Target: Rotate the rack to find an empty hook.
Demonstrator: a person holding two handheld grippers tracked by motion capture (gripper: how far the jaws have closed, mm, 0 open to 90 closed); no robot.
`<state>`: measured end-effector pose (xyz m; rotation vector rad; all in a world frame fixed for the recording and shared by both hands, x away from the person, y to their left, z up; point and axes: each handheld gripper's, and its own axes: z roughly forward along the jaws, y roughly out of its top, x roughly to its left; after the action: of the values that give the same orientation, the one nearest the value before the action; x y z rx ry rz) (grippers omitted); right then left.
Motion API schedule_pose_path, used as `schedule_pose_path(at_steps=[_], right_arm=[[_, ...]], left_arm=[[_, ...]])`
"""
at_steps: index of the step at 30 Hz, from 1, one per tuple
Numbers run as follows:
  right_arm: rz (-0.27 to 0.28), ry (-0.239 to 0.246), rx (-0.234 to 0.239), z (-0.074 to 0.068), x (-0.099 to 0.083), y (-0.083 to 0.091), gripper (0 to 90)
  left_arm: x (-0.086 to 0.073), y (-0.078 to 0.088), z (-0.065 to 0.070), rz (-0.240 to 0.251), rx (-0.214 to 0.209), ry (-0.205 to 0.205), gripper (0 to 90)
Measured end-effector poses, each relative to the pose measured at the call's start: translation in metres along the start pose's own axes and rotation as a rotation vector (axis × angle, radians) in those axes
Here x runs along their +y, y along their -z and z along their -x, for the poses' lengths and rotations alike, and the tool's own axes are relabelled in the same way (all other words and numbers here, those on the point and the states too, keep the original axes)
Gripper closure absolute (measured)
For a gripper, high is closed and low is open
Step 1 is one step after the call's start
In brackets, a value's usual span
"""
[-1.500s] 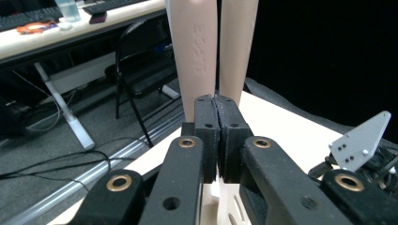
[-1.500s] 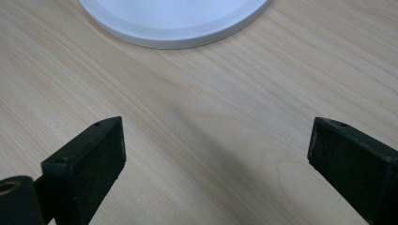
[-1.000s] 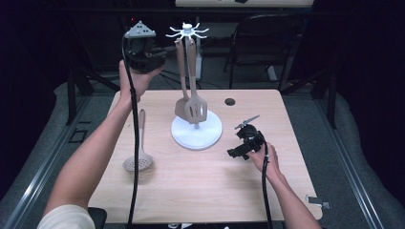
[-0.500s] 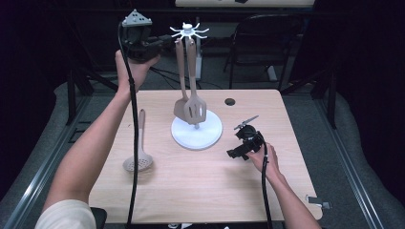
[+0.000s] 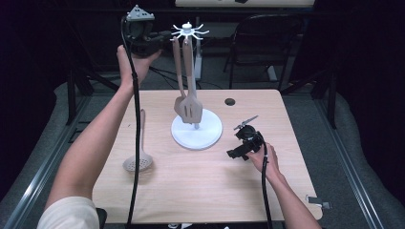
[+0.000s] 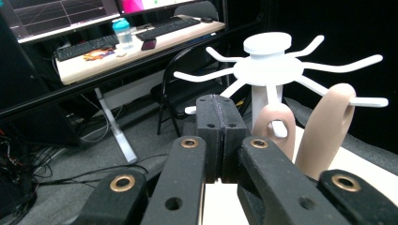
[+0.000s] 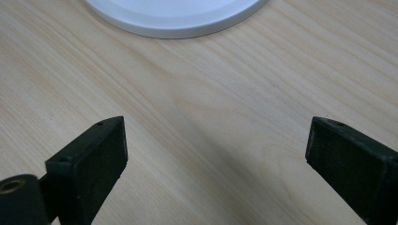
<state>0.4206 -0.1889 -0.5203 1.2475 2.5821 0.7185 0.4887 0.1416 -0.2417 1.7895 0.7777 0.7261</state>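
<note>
A white utensil rack stands mid-table on a round base (image 5: 210,138), (image 7: 173,16), with hooks spreading from its top (image 5: 189,32), (image 6: 267,68). Two beige utensils hang from it: a slotted spatula (image 5: 192,109) and a spoon (image 5: 178,102); their handle loops (image 6: 277,124), (image 6: 328,131) sit on the hooks. A beige skimmer (image 5: 138,161) lies flat on the table's left side. My left gripper (image 5: 163,36), (image 6: 218,117) is held high, just left of the rack top, jaws shut with nothing between them. My right gripper (image 5: 239,142), (image 7: 216,150) rests low on the table right of the base, open and holding nothing.
The wooden table (image 5: 205,191) has a small black hole (image 5: 230,101) near its far edge. A dark folding chair (image 5: 267,43) stands behind it. In the left gripper view a desk with keyboards (image 6: 141,37) shows farther back. Cables trail from both grippers.
My left hand has risen a little with its gripper, to the level of the rack's hooks. The right gripper has kept still.
</note>
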Motion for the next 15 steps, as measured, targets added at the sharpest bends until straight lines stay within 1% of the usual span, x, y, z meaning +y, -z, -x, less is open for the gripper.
schedule_pose_path(at_steps=[1,2,4,6,7,8,10,12,13,15], right_arm=[[-0.004,-0.003,0.0,0.0,0.0,0.0,5.6],[-0.007,0.002,-0.01,0.0,0.0,0.001,5.6],[-0.002,0.004,-0.009,0.001,0.0,0.0,5.6],[-0.009,0.008,-0.015,0.001,0.0,0.0,5.6],[-0.016,0.013,-0.032,0.001,0.0,0.001,5.6],[-0.012,0.003,-0.019,0.0,0.0,0.0,5.7],[-0.007,0.007,-0.016,0.0,0.0,-0.001,5.7],[0.001,-0.001,-0.013,-0.001,0.0,-0.002,5.7],[-0.016,0.0,-0.012,-0.001,0.0,-0.001,5.8],[-0.018,0.0,-0.009,0.0,0.0,-0.001,5.8]], left_arm=[[0.0,0.001,0.0,0.001,0.0,0.0,90.0],[-0.001,0.002,0.0,0.005,-0.002,0.001,90.0],[-0.002,0.005,0.001,0.009,-0.004,0.003,90.0],[-0.004,0.008,0.002,0.009,-0.008,-0.002,90.0],[-0.006,0.01,0.003,0.009,-0.012,-0.004,90.0],[-0.007,0.011,0.004,0.005,-0.013,-0.008,90.0],[-0.01,0.014,0.006,0.002,-0.017,-0.016,90.0],[-0.013,0.017,0.009,0.001,-0.023,-0.024,90.0],[-0.014,0.018,0.01,-0.001,-0.028,-0.027,90.0],[-0.016,0.021,0.013,-0.003,-0.036,-0.034,90.0]])
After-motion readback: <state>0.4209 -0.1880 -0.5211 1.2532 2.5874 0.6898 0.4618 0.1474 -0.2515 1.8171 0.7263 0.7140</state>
